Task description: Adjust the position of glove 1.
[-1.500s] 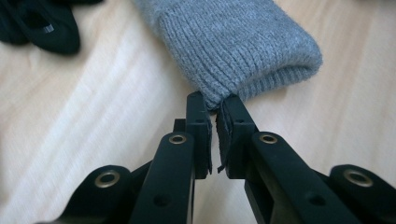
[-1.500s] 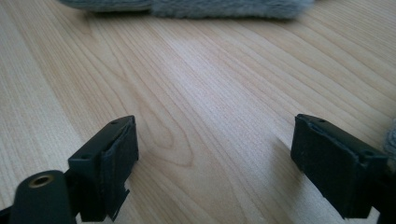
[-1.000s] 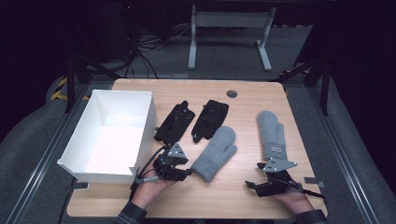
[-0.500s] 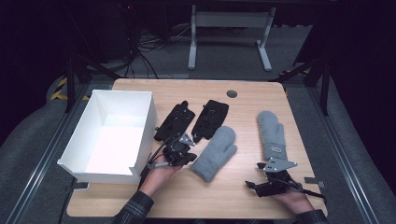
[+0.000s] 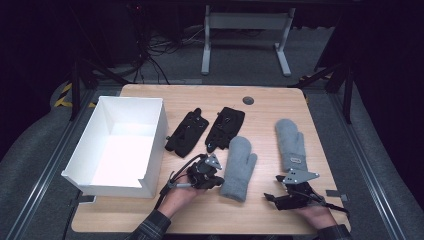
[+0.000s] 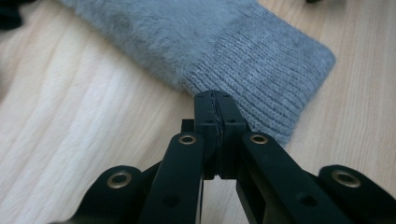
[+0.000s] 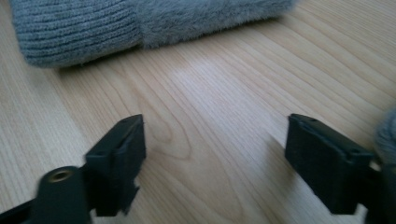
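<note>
Four gloves lie on the light wooden bench (image 5: 150, 220): two fluffy grey knitted mittens and two black fabric gloves. One open white rectangular box (image 5: 92, 179) stands along the bench's left edge, empty and bright inside. One small dark round disc (image 5: 248, 100) sits near the far edge.

The nearer grey mitten (image 5: 238, 167) lies near the middle of the bench, towards the front edge, thumb on its right side, ribbed cuff towards the person. Its body is furry pile; the cuff (image 6: 275, 70) is a plain ribbed knit of the same grey. The second grey mitten (image 5: 291, 142) lies well apart, nearer the right edge, with a small label on its cuff. The two black gloves (image 5: 187, 132) (image 5: 226, 127) lie side by side just beyond the nearer mitten, between it and the far edge.

The left gripper (image 5: 218, 181) (image 6: 216, 100) is clenched, jaws pressed together, their tips at the edge of the nearer mitten's cuff; whether any knit is pinched between them cannot be told. The right gripper (image 5: 274, 198) (image 7: 215, 140) rests near the front right corner, released, jaws spread wide over bare wood.
</note>
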